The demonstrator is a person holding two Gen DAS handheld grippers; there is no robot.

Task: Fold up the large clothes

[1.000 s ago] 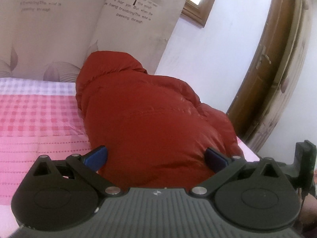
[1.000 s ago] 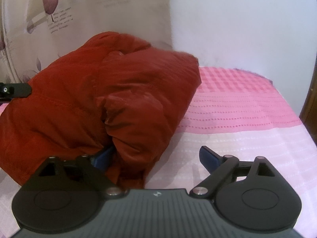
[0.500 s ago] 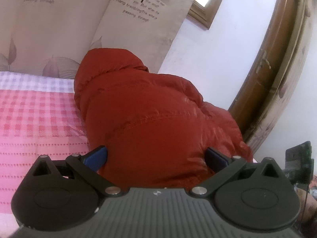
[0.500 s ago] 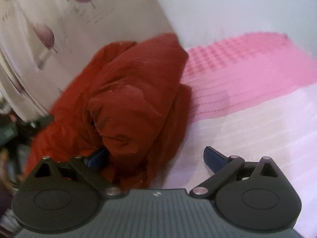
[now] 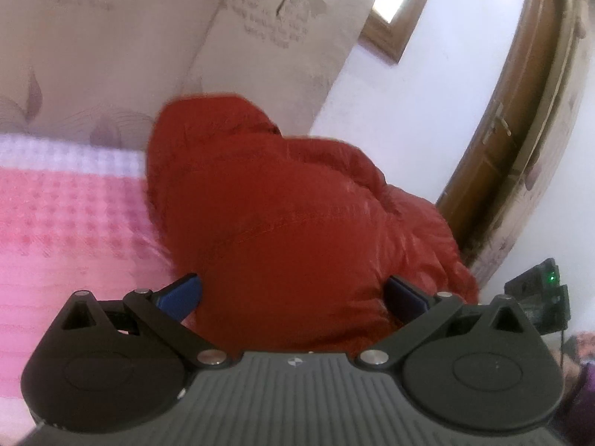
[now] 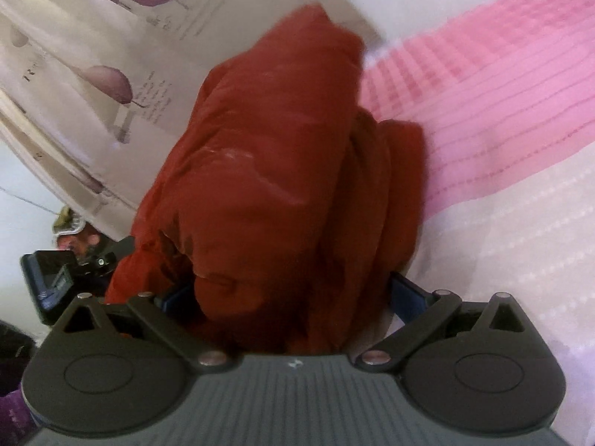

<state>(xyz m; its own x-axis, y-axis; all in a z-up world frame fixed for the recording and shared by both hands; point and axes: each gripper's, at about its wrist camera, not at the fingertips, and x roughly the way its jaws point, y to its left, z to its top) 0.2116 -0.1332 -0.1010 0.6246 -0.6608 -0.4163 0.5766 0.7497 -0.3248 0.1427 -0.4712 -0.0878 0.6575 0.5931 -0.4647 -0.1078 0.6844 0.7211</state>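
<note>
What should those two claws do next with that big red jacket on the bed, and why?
Probably close both grippers on the jacket. The left gripper and right gripper each stand wide with puffy red fabric bulging between the pads, so neither seems to grip yet; the right one's jaws have just been opening.

Each camera sits just behind its own tongs and looks forward and somewhat downward along the fingers, very near the red padded jacket (image 5: 297, 223) that fills the gap ahead. The left tongs (image 5: 293, 293) face the curtain (image 5: 111, 37) beyond the bed (image 5: 55, 241). The right tongs (image 6: 290, 293) view is rolled, the bed slanting. Both share jacket, bed and curtain.
</note>
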